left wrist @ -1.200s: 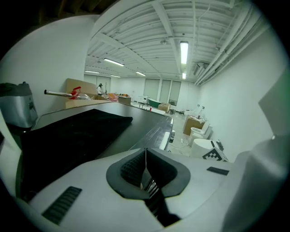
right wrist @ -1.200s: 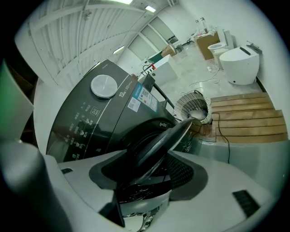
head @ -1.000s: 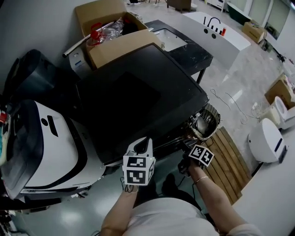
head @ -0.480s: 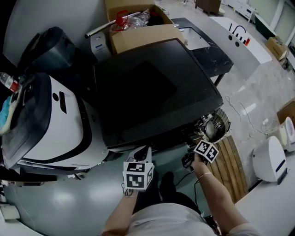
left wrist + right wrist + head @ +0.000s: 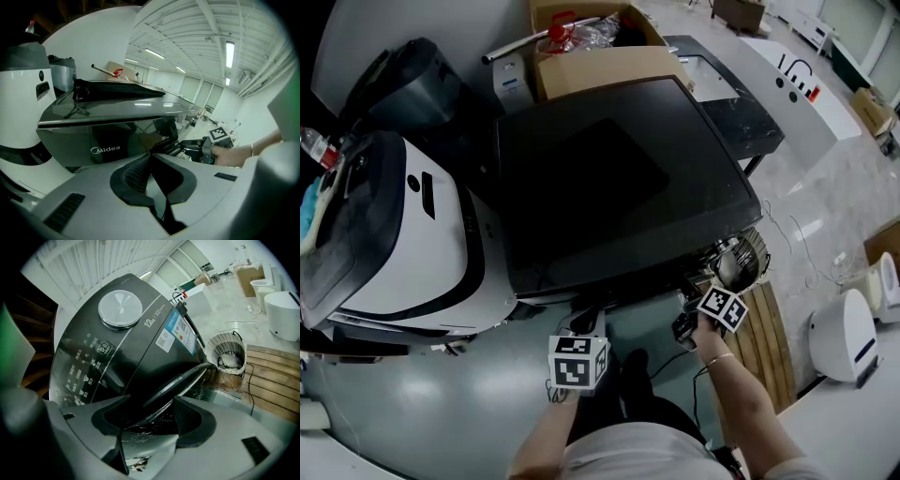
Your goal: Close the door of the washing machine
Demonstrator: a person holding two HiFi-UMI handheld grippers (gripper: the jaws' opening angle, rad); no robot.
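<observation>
two claws: left claw (image 5: pixel 150 156) pinched closed, empty; right claw (image 5: pixel 150 404) opening, glossy dark round door (image 5: pixel 180 382) rim between jaws.

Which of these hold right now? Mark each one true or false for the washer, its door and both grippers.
The door of the washing machine is fully shut. False: it stands open.
The door's rim lies between the right gripper's jaws. True; those jaws are wide apart and opening.
The left gripper grips the door. False: its jaws are together on nothing, short of the machine's front.
A cardboard box sits behind the machine. True.
The basket stands on the machine's top. False: it stands down beside the machine's front corner.
</observation>
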